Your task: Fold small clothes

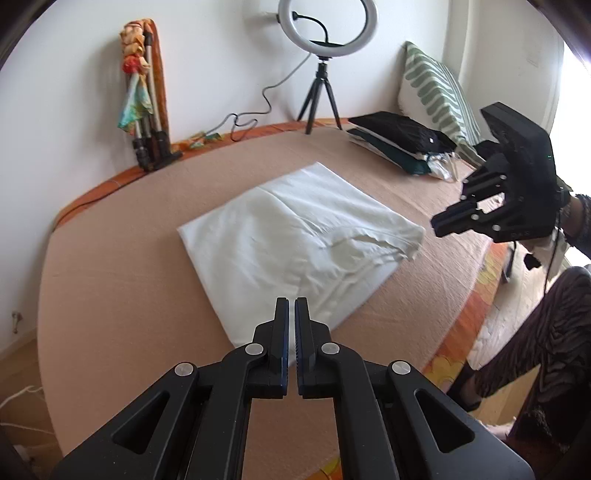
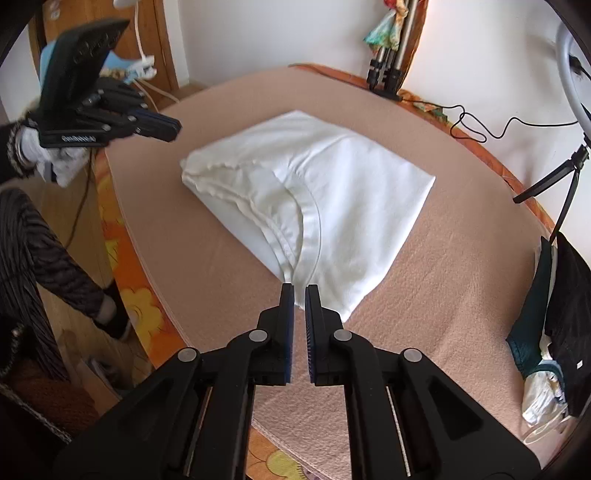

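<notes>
Two hand-held grippers show, one per hand. The left hand-held gripper (image 1: 291, 301) sits at the bottom centre of its own view, fingers nearly pressed together with only a thin slit between them, pinching nothing; its tips hover over the near edge of the shirt. The right hand-held gripper (image 2: 299, 288), bottom centre of its view, has a slightly wider narrow gap and also holds nothing, tips just at the shirt's near corner. In the other camera each appears held off the bed: the right one at the right edge of the left view, the left one in the upper left of the right view.

One white shirt (image 1: 295, 236) lies folded into a rough rectangle in the middle of the bed (image 1: 122, 280), which is covered in a peach blanket. Its ribbed neckline (image 2: 291, 218) curves across the top layer, and soft creases run over the cloth.

One pile of folded clothes (image 1: 402, 142), black on top, sits at the upper right of the left view, beside one green-striped pillow (image 1: 436, 88). One ring light (image 1: 327, 27) stands on a tripod at the top centre.

White lettering on the left gripper's body is too blurred to read.
</notes>
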The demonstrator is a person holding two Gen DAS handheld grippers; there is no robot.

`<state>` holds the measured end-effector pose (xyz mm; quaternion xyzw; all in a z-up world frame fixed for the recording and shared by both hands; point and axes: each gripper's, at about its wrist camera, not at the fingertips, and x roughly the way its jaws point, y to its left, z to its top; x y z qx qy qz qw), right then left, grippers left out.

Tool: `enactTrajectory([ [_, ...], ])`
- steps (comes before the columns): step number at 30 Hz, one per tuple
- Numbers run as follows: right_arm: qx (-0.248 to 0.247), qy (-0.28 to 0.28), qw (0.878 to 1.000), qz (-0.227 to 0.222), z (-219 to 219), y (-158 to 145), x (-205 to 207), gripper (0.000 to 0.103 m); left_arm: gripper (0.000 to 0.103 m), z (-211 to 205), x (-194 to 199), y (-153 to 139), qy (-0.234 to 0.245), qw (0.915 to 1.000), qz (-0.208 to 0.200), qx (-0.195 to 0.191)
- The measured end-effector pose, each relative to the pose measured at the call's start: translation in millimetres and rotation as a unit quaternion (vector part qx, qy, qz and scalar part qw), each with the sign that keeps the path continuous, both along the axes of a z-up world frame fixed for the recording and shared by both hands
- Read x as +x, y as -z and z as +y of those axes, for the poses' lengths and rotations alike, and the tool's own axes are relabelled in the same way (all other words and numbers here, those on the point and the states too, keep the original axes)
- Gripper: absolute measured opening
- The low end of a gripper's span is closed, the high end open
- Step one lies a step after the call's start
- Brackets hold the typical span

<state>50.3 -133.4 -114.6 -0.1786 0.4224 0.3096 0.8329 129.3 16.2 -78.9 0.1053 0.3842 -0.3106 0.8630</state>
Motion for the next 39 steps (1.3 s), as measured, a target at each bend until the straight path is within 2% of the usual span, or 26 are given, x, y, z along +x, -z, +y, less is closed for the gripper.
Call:
enactTrajectory([
  [4,0.056,0.057,0.997,-0.007,-2,-3,22,0.005,0.002,-22,28,15,-0.007,0.9998,0.017,-0.003],
  [5,0.060,0.069,0.996,-0.005,0,1,29,0.005,0.002,-29,32,23,-0.005,0.9997,0.016,0.018],
  [7,0.069,0.085,0.994,0.002,3,7,43,0.005,0.002,-39,33,38,0.005,0.9989,0.030,0.037],
  [11,0.118,0.106,0.987,0.018,8,-5,83,0.005,0.002,-50,23,61,0.020,0.9957,0.051,0.075],
  [12,0.128,0.104,0.986,0.027,13,-8,96,0.005,0.002,-48,22,58,0.017,0.9961,0.049,0.071],
  [14,0.146,0.104,0.983,0.026,27,-12,121,0.006,0.002,-37,27,40,-0.007,0.9979,0.062,0.016],
  [15,0.158,0.102,0.981,0.039,34,-9,134,0.006,0.002,-33,31,30,-0.018,0.9982,0.056,-0.006],
  [17,0.169,0.107,0.978,0.059,46,3,156,0.006,0.002,-31,46,13,-0.037,0.9977,0.046,-0.034],
  [19,0.169,0.108,0.976,0.086,56,18,175,0.006,0.004,-32,70,10,-0.055,0.9957,0.056,-0.051],
  [21,0.153,0.127,0.976,0.086,57,28,187,0.006,0.004,-34,94,17,-0.071,0.9927,0.073,-0.064],
  [23,0.158,0.144,0.971,0.107,47,39,199,0.006,0.004,-38,115,36,-0.075,0.9893,0.109,-0.062],
  [24,0.159,0.151,0.969,0.116,39,44,204,0.006,0.004,-41,123,48,-0.086,0.9879,0.121,-0.045],
  [26,0.128,0.183,0.969,0.103,20,48,211,0.006,0.004,-41,127,70,-0.096,0.9877,0.123,-0.006],
  [27,0.099,0.206,0.970,0.088,8,48,214,0.006,0.004,-37,123,68,-0.091,0.9903,0.104,-0.016],
  [28,0.094,0.226,0.966,0.081,-8,47,216,0.006,0.004,-34,119,68,-0.090,0.9903,0.106,-0.013],
  [31,0.163,0.261,0.947,0.090,-59,36,215,0.013,0.004,-17,104,57,-0.113,0.9909,0.071,-0.015],
  [33,0.219,0.260,0.935,0.105,-81,32,208,0.024,0.016,-3,104,48,-0.119,0.9890,0.068,-0.055],
  [35,0.268,0.247,0.924,0.113,-88,30,200,0.026,0.019,5,116,40,-0.134,0.9852,0.069,-0.081],
  [36,0.269,0.238,0.926,0.112,-84,29,197,0.026,0.019,5,127,37,-0.140,0.9830,0.071,-0.096],
  [37,0.267,0.225,0.931,0.110,-77,28,195,0.026,0.019,5,136,35,-0.156,0.9810,0.063,-0.097],
  [39,0.256,0.202,0.939,0.110,-59,31,193,0.026,0.019,-2,155,39,-0.155,0.9812,0.070,-0.091],
])
